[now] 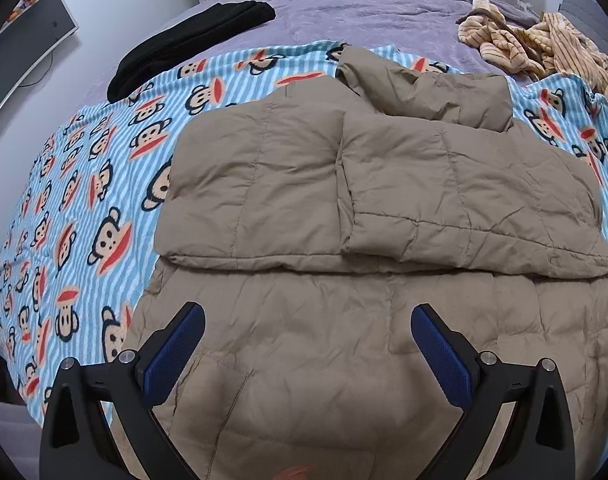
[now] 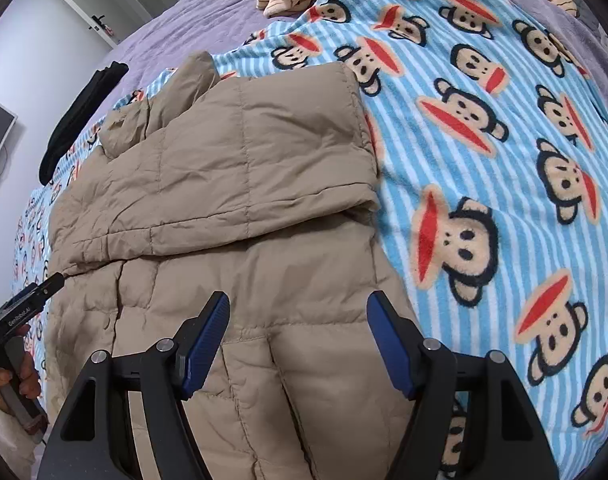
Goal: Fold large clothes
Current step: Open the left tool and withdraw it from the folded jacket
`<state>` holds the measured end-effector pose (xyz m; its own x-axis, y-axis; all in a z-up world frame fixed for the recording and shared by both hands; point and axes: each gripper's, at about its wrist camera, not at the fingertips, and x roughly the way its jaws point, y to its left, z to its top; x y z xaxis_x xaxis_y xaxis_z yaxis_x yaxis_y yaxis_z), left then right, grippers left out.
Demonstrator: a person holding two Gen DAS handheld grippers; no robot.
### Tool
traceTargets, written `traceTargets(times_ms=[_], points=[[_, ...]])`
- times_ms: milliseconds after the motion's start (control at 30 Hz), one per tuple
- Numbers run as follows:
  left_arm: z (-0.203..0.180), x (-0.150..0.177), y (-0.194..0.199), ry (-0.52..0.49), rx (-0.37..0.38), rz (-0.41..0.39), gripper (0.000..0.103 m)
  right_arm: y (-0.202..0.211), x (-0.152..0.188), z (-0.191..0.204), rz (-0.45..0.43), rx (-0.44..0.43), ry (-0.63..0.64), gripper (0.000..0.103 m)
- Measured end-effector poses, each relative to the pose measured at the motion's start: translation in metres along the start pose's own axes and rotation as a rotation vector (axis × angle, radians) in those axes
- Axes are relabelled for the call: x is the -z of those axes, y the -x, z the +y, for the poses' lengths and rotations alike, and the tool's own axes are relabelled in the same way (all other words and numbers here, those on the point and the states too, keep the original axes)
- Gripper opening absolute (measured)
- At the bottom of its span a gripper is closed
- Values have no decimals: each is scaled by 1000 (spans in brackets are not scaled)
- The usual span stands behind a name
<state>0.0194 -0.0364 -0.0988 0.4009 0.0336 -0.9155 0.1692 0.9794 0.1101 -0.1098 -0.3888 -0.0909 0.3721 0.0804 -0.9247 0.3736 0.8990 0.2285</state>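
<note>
Tan jacket (image 1: 344, 208) lies under both grippers (image 1: 308, 332) (image 2: 297, 320) — jaws spread, nothing pinched.

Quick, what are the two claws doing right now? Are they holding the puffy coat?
Left gripper: open, holding nothing, above the tan coat.
Right gripper: open, holding nothing, above the coat.

Blanket (image 2: 484, 128) right of jacket (image 1: 344, 240) clear; black garment (image 1: 191, 40), striped clothes (image 1: 516, 44) far.

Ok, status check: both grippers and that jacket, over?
Left gripper open, empty. Right gripper open, empty, above the hem. Tan quilted puffer jacket lies partly folded on the monkey-print striped blanket. Nothing in the way.
</note>
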Motion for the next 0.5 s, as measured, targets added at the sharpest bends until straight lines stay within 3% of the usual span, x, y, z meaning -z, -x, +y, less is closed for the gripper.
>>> traceTargets(times_ms=[233,500], points=[[11,29,6,-12,25,48,103,6,24,8,30,-59,-31,82],[55,68,15,-5,43,105,103,15,67,30,47,-46,-80,87]])
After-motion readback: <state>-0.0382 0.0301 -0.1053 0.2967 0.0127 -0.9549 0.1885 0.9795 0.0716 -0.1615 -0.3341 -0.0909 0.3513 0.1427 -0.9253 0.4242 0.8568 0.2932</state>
